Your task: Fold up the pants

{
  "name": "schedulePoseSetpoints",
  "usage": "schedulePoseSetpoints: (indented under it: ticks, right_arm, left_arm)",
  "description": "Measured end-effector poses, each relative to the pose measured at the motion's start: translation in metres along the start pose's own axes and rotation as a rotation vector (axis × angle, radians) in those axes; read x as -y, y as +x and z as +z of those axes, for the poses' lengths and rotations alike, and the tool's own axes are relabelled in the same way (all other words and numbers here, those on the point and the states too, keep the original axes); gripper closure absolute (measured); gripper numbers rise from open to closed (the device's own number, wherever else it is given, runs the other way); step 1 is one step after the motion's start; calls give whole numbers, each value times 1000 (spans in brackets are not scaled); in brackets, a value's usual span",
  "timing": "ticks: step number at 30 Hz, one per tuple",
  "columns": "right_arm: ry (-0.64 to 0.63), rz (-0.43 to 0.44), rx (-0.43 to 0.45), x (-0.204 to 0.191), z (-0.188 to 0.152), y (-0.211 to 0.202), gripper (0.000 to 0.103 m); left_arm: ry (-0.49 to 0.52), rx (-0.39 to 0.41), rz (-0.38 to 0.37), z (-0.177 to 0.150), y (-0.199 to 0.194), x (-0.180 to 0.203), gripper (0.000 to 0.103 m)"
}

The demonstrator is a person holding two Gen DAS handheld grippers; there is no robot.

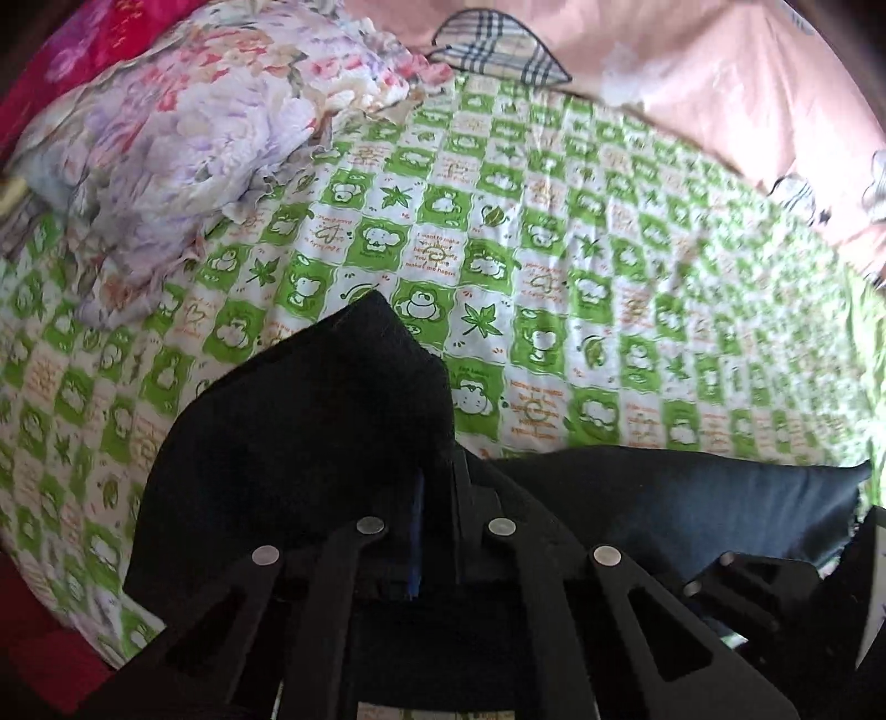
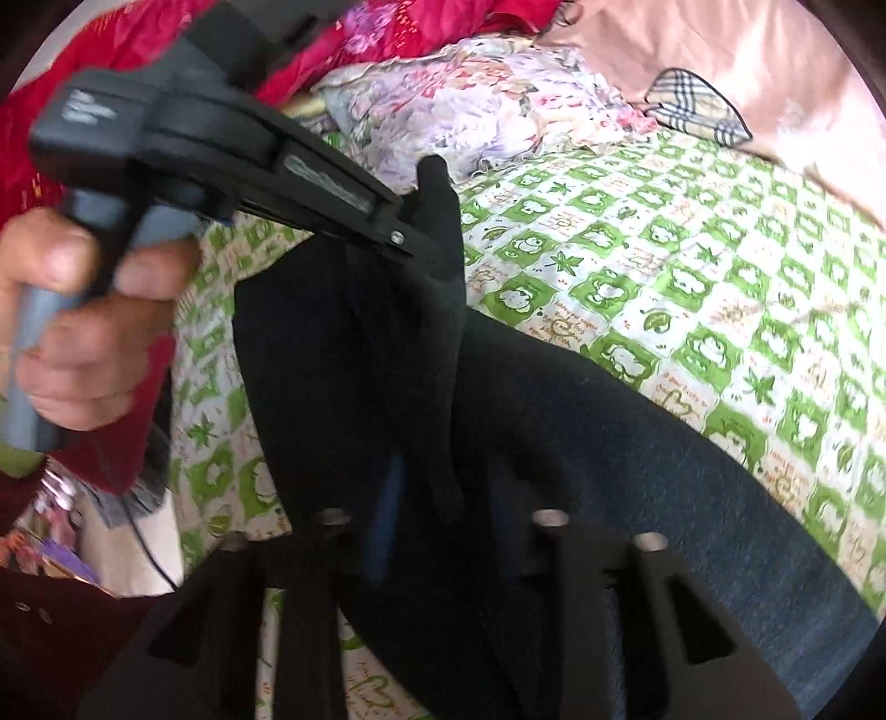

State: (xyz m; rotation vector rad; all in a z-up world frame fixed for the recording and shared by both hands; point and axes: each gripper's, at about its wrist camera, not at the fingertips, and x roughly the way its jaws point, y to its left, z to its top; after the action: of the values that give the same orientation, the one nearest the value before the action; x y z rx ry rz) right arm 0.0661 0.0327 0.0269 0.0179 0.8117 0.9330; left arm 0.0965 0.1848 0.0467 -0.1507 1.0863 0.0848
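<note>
Dark, nearly black pants (image 1: 310,421) are lifted off the green checked bedsheet (image 1: 554,249). My left gripper (image 1: 437,487) is shut on an edge of the cloth, which drapes over its fingers and hides the tips. In the right wrist view a hand (image 2: 83,332) holds that left gripper (image 2: 426,243), clamped on a raised fold of the pants (image 2: 637,443). At the bottom of that view my right gripper (image 2: 443,498) is shut on the pants close by, with a strip of cloth pinched between its fingers. The rest of the pants trail down to the right over the bed.
A crumpled floral quilt (image 1: 183,144) lies at the far left of the bed. Behind it is a red floral blanket (image 2: 387,27). A pink cover (image 1: 720,83) and a plaid leaf-shaped cushion (image 1: 498,44) lie along the far side. A black cable (image 2: 149,548) hangs at the bed's left edge.
</note>
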Motion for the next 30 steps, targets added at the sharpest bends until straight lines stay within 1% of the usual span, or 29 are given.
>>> schedulePoseSetpoints:
  ticks: [3,5,10,14,20,25,28,30]
  right_arm:
    - [-26,-2,14,-7,2,-7,96]
    - [-45,13,24,-14,6,-12,96]
    - [-79,84,66,-40,14,-30,97]
    - [-140,88,57,-64,15,-28,97]
    - [-129,92,3,-69,9,-7,97]
    - [-126,93,-28,-72,4,5,97]
    - [-107,100,-41,-70,3,12,97]
    - [-94,106,-51,-68,2,16,97]
  left_arm:
    - [-2,51,-16,-9,-14,-5,98]
    - [-15,87,-36,-15,-27,-9,98]
    - [-103,167,-105,-29,-53,-36,98]
    - [-169,214,-131,-48,-68,-59,98]
    - [-256,220,-162,-78,-63,-95,98]
    - [-278,212,-158,-98,-52,-112,98]
    - [-287,199,-137,-105,-42,-118,98]
    - [-310,181,-148,-109,-35,-124,97]
